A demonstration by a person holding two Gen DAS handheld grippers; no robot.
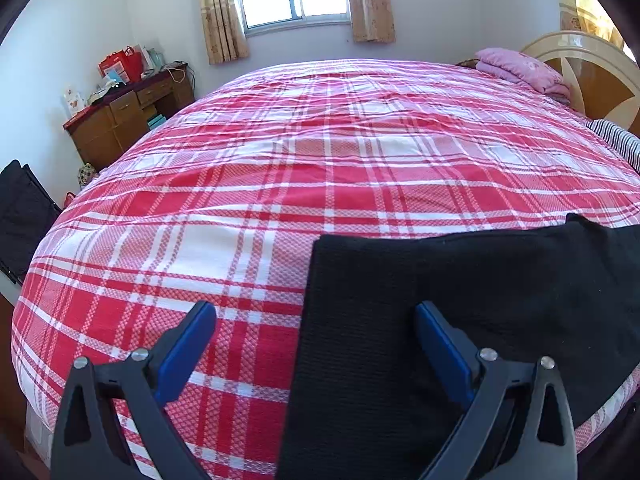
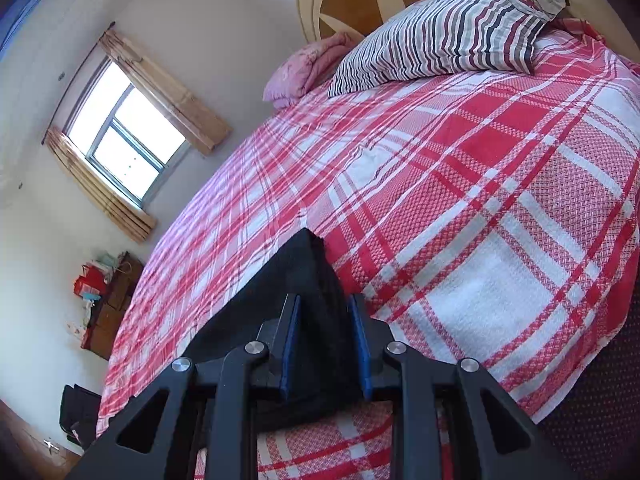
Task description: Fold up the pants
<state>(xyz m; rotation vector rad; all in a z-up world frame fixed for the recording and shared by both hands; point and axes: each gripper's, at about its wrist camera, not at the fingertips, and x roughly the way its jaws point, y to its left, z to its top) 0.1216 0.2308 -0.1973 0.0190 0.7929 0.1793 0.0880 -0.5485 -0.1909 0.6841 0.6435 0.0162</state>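
Observation:
Black pants point(image 1: 440, 280) lie flat near the front edge of the bed, which is covered in a red and white plaid sheet point(image 1: 280, 160). My left gripper point(image 1: 315, 308) hovers open and wide over the pants' left edge, its right finger above the black cloth and its left finger above the sheet. In the right wrist view, a corner of the pants point(image 2: 296, 264) rises in a peak. My right gripper point(image 2: 324, 300) stands narrow, with that black cloth bunched between its blue pads point(image 2: 291, 340).
A striped pillow point(image 2: 440, 36) and a folded pink blanket point(image 1: 520, 68) sit by the headboard point(image 1: 592, 64). A cluttered wooden desk point(image 1: 128, 116) stands at the far left wall, with a black bag point(image 1: 20, 208) beside the bed. The plaid sheet point(image 2: 480, 200) stretches wide beyond the pants.

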